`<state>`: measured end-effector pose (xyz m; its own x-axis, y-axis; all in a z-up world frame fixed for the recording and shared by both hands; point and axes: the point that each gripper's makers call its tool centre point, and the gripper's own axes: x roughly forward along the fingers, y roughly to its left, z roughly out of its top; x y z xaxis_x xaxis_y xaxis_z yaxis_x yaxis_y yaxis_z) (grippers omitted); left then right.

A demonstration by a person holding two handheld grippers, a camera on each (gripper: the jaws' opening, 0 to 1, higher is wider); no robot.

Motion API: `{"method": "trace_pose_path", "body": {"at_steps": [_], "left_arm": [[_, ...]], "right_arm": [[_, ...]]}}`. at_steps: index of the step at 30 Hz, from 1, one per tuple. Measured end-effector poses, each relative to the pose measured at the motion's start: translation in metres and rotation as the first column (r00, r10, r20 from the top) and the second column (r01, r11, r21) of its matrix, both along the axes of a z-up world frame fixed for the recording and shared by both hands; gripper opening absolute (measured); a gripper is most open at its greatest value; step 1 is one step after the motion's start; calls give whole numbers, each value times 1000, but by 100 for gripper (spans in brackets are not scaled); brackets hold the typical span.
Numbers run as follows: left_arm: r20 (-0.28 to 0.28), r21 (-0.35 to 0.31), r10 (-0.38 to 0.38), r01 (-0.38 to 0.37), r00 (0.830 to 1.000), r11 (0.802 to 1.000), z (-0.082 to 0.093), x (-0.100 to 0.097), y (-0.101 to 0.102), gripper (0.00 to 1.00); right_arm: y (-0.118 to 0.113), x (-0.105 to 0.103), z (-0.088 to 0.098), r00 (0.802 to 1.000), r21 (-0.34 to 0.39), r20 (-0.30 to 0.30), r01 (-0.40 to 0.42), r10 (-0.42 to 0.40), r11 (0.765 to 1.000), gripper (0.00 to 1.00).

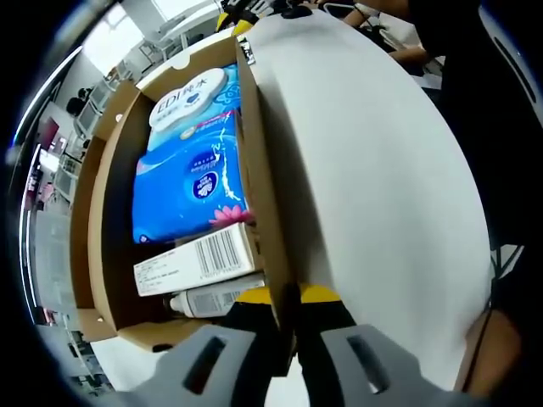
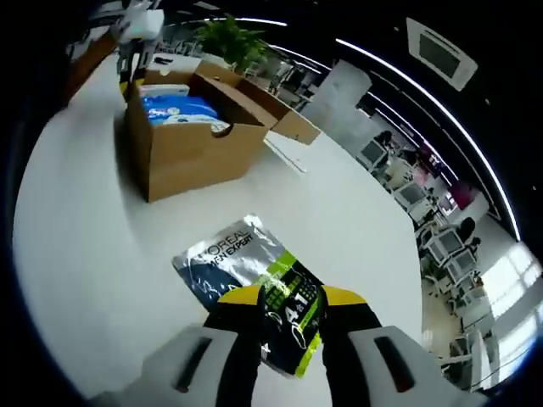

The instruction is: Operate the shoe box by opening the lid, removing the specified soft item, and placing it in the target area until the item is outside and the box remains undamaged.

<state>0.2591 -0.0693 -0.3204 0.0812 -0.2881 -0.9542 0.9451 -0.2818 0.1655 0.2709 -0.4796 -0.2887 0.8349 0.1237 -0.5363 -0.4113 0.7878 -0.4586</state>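
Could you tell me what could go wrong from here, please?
The left gripper is clamped on the thin wall of the cardboard box; a pull could crease or tear it. The right gripper sits over the silver pouch on the table and could drag it when lifting away.

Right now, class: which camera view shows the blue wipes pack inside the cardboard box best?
The left gripper view: the blue wipes pack lies close, its white flap label facing the camera, inside the cardboard box. In the right gripper view the pack is small and distant, just its top showing over the box wall.
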Motion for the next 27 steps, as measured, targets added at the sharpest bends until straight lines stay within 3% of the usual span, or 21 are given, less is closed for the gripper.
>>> {"method": "trace_pose_path", "body": {"at_steps": [3, 5, 9, 14, 16, 20, 22, 27], "left_arm": [[1, 1, 2, -2, 1000, 1000, 0, 0, 0, 5], [2, 2, 0, 0, 1000, 1000, 0, 0, 0, 5], [5, 7, -1, 1, 1000, 1000, 0, 0, 1, 5], [5, 7, 0, 0, 1000, 1000, 0, 0, 0, 5], [5, 7, -1, 1, 1000, 1000, 0, 0, 0, 5], [5, 8, -1, 1, 1000, 1000, 0, 1, 0, 5], [6, 10, -1, 1, 1000, 1000, 0, 1, 0, 5], [7, 12, -1, 0, 1000, 1000, 0, 1, 0, 5]], "right_arm": [[4, 13, -3, 999, 130, 12, 47, -49, 990, 24], [3, 16, -7, 997, 154, 4, 70, -71, 986, 23], [3, 23, -26, 987, 280, -52, 160, -152, 946, 23], [4, 23, -49, 976, 319, -119, 210, -181, 924, 23], [6, 25, -48, 973, 376, -116, 230, -200, 898, 22], [3, 23, -50, 967, 403, -141, 253, -213, 880, 23], [4, 23, -49, 965, 439, -147, 262, -219, 859, 23], [4, 23, -50, 967, 445, -134, 254, -217, 859, 23]]}}
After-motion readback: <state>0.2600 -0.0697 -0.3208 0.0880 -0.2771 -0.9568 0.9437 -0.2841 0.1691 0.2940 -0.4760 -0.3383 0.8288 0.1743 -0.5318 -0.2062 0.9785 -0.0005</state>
